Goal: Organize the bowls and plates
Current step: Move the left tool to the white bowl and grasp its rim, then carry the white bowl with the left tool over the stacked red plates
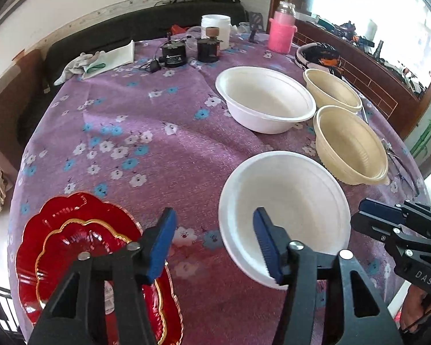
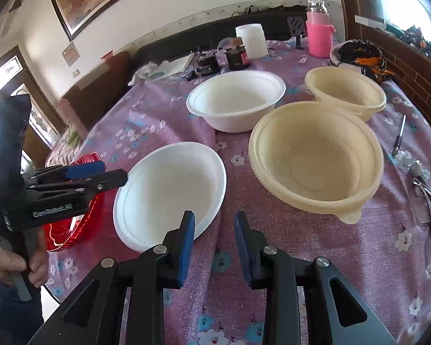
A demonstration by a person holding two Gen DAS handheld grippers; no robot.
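So the worktop is the big round one with the purple flowery cloth on it, and pretty much everything sits on that. Biggest dishes on it are the red plates, a smaller scalloped one with gold trim stacked on a larger one, down at the near left edge. Then there's the near white bowl right at the front, with a second white bowl further back behind it. To the right of those you've got two cream bowls, the near cream bowl sitting just beside the far cream bowl, rims about touching. The left gripper is spread wide, one blue pad over the edge of the red plates and the other over the near rim of the near white bowl, not clamped on anything as far as I can see. The right gripper is open too but narrower, hanging over bare cloth just right of that same bowl, holding nothing. Back of the worktop has a pink-sleeved bottle and a white tub, and over on the right edge there's a pair of glasses lying near a pen.
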